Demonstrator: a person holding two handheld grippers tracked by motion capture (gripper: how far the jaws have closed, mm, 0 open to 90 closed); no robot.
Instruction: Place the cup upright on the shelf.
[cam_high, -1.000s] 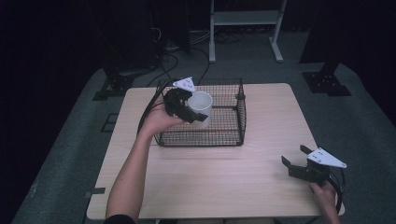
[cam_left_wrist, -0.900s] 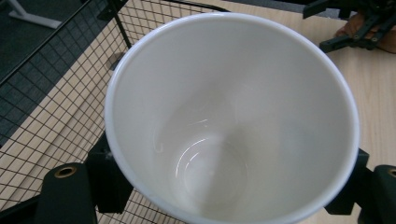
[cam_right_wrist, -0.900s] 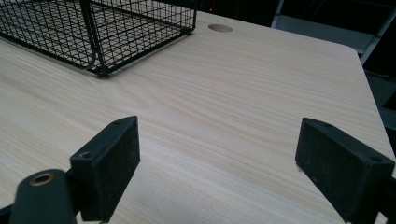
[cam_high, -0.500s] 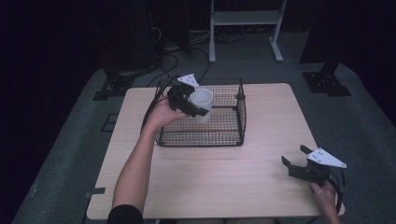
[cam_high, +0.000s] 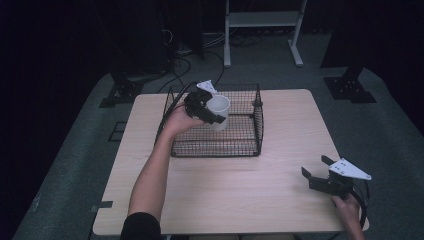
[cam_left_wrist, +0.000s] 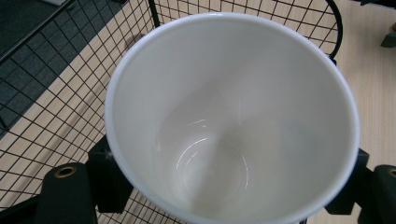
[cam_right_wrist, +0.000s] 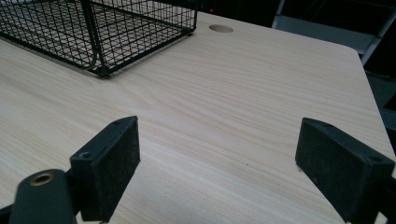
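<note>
One white cup (cam_high: 218, 110) is clamped by the left gripper (cam_high: 202, 105) and held tilted over the wire basket (cam_high: 250, 145), apparently so it can be lowered inside. Jaws of the right gripper (cam_high: 320, 175) are kept apart near the table (cam_high: 280, 200) corner, idle, well clear of the basket.

Black grippers (cam_high: 325, 178) with grey three-cornered plates, black cables, dark short sleeve (cam_high: 141, 227).
</note>
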